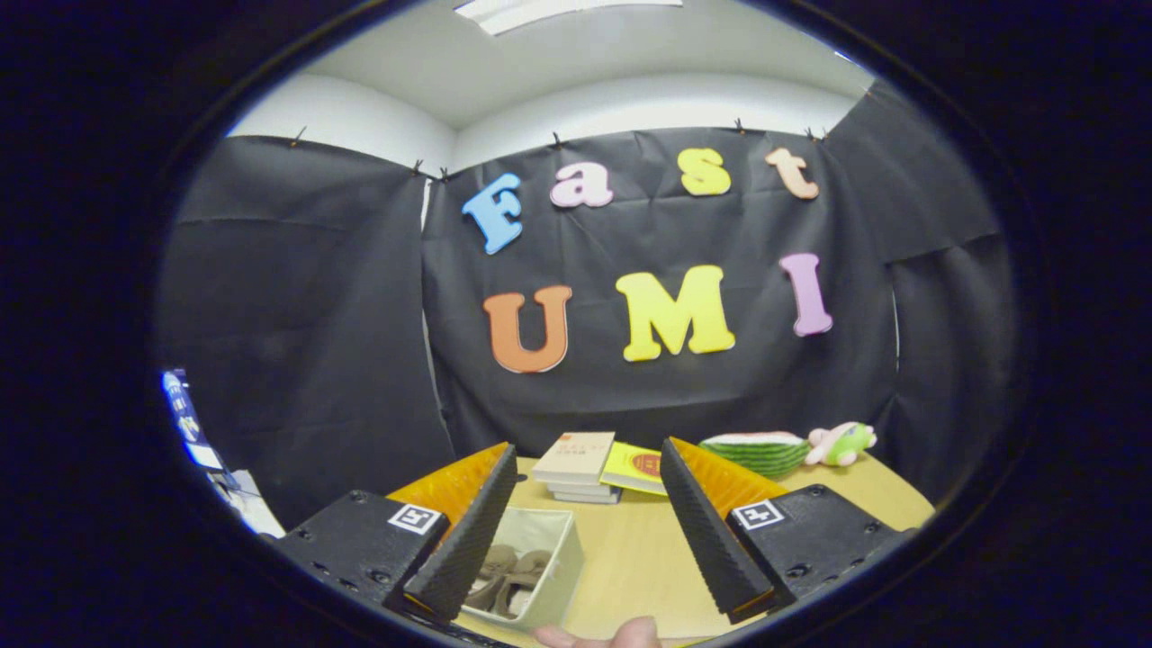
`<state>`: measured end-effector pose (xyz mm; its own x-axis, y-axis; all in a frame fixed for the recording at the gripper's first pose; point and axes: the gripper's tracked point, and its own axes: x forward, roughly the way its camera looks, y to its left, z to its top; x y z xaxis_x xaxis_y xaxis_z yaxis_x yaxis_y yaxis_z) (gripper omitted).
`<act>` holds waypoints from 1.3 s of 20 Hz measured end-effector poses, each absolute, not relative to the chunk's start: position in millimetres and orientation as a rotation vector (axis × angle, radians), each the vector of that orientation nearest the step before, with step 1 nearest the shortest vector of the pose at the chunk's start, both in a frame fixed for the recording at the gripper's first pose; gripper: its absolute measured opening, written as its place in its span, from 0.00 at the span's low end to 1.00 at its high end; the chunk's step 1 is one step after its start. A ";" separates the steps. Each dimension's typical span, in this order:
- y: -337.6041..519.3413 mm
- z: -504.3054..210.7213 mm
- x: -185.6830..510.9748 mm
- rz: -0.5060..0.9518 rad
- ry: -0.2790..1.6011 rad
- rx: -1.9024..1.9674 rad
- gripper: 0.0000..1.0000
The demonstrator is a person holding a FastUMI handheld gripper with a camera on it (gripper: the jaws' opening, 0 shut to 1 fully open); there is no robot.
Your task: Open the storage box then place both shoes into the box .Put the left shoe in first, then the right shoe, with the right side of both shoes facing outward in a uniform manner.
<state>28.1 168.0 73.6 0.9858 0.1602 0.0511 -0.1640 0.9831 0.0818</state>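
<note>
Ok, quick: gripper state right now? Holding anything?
Gripper: open, fingers spread wide, holding nothing, above the storage box with the shoes inside.

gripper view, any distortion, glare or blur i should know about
Gripper view: strong fisheye bend, wall seams and table edge curve; ceiling light blown out, elsewhere lighting even; books and box reasonably sharp; the open tool looms large, partly covering the box.
</note>
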 end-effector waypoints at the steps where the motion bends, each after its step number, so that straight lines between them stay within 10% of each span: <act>1: 166.5 74.1 22.8 0.160 -0.052 0.075 1.00; 26: 127.5 42.5 0.7 0.039 0.021 0.095 1.00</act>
<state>0.7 127.5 42.5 0.9990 0.0401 -0.0186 -0.0381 0.9947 0.0953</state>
